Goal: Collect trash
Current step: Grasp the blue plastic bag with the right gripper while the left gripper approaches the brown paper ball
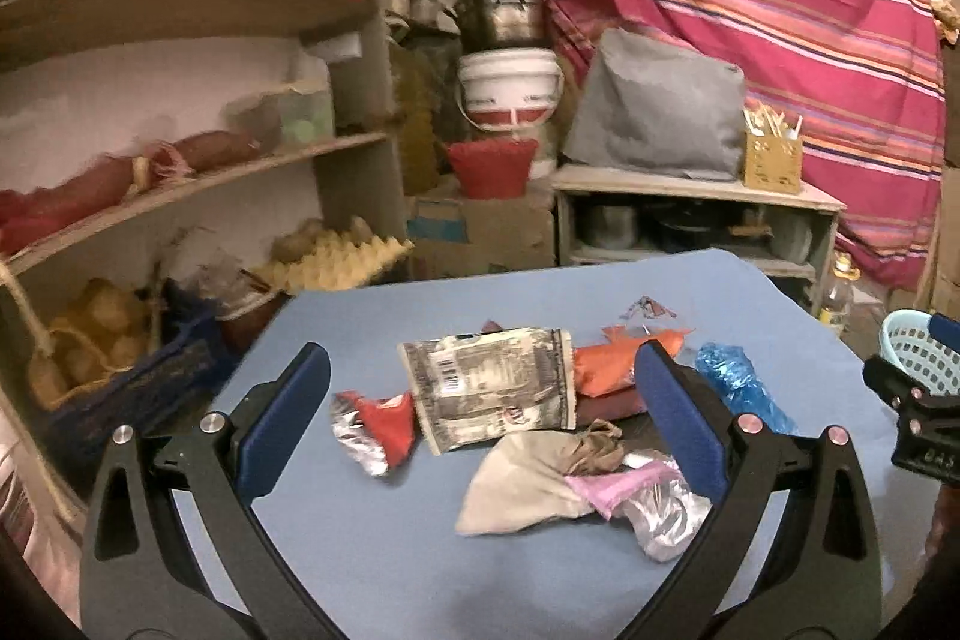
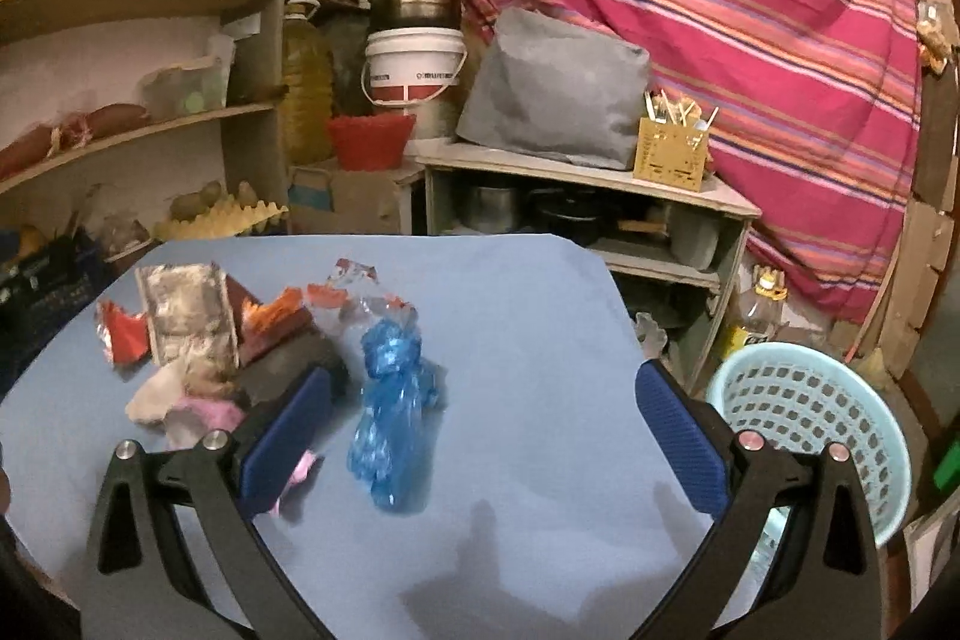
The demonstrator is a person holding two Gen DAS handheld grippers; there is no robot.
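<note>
Your table point(image 2: 528, 316), covered in smooth blue, fills the lower half of both views. The perforated pale basket point(image 2: 810, 430) stands at lower right, off the table edge. Your right gripper point(image 2: 480, 436) is spread wide and empty; the crinkled blue plastic bag point(image 2: 390, 418) lies between its fingers, long axis pointing away from you. Your left gripper point(image 1: 480, 418) is also wide, over the foil and paper wrappers point(image 1: 492, 388).

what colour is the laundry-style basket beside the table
Light blue basket, clearest in the right wrist view.
</note>
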